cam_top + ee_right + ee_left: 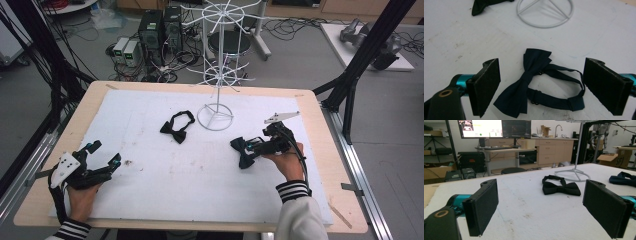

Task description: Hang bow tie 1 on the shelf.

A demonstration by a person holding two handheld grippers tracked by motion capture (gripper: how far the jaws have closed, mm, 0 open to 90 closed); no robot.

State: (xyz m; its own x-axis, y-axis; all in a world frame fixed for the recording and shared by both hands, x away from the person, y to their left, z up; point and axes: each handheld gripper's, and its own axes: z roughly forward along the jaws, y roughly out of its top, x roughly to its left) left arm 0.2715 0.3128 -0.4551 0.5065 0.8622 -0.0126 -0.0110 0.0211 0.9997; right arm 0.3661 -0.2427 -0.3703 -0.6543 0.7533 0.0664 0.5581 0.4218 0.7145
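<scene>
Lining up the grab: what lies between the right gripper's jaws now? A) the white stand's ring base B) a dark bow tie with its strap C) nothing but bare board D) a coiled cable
B: the bow tie lies between the open right gripper jaws, untouched by either.

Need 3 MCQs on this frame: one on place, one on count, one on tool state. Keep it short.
1. Where does the navy bow tie lie?
A. between the right tool's jaws, on the sheet
B. hung on the rack
C. under the left tool

2. How many bow ties are on the table?
A. one
B. two
C. four

3. What state is the left tool in?
A. shut on a tie
B. shut on nothing
C. open with nothing between its jaws

Key: 1 A, the right gripper view shows it flat between the spread pads; 2 B, navy one plus black bow tie; 3 C, only bare white sheet shows between its pads.
</scene>
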